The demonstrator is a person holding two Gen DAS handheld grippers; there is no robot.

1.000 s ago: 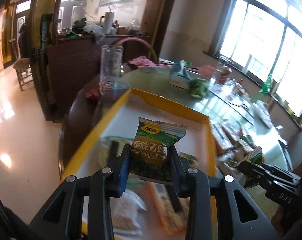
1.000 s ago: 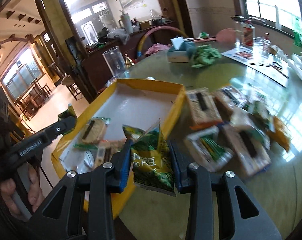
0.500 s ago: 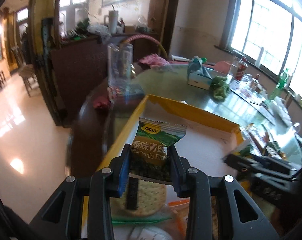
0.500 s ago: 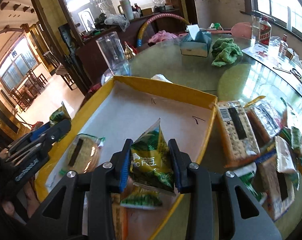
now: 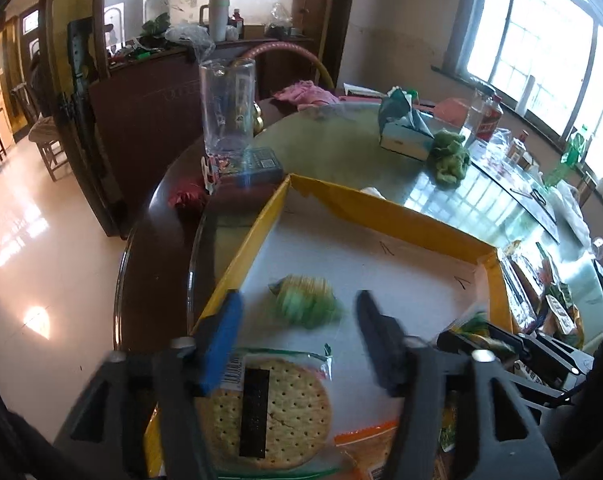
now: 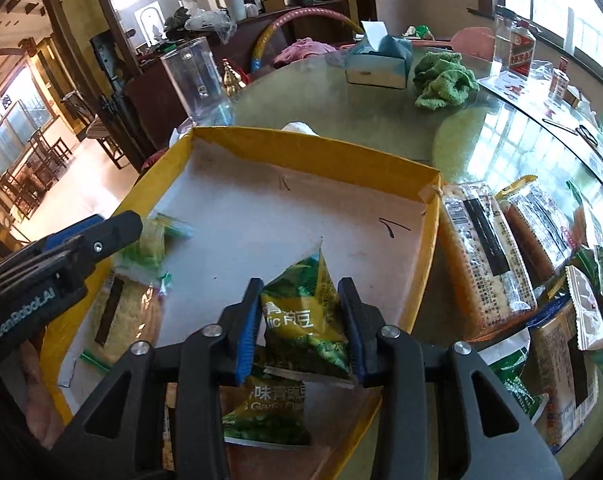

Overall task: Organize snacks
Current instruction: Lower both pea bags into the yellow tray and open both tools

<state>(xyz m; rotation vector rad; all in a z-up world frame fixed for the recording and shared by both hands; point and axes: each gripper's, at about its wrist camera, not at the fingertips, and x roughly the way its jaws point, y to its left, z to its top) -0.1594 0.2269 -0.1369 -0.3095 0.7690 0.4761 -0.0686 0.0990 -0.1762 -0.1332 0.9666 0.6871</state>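
Note:
A yellow tray [image 5: 385, 210] [image 6: 313, 148] with a white floor sits on the glass table. My left gripper [image 5: 297, 320] is open above its near left part; a blurred green pea packet [image 5: 305, 304] [image 6: 151, 240] lies loose just beyond its fingers. A round cracker pack [image 5: 269, 408] lies under it. My right gripper [image 6: 301, 320] is shut on a green garlic pea packet [image 6: 305, 320], held over the tray's near right part, above another green packet [image 6: 269, 412]. The left gripper also shows in the right wrist view [image 6: 113, 232].
Several cracker and snack packs [image 6: 481, 256] lie on the table right of the tray. A tall clear glass [image 5: 227, 108], a tissue box [image 6: 377, 60], a green cloth [image 6: 443, 80] and bottles [image 6: 517, 44] stand beyond it. The table edge drops to floor at left.
My left gripper has opened and let go of its green pea packet, which dropped into the tray. My right gripper has carried its packet from beside the tray to over it.

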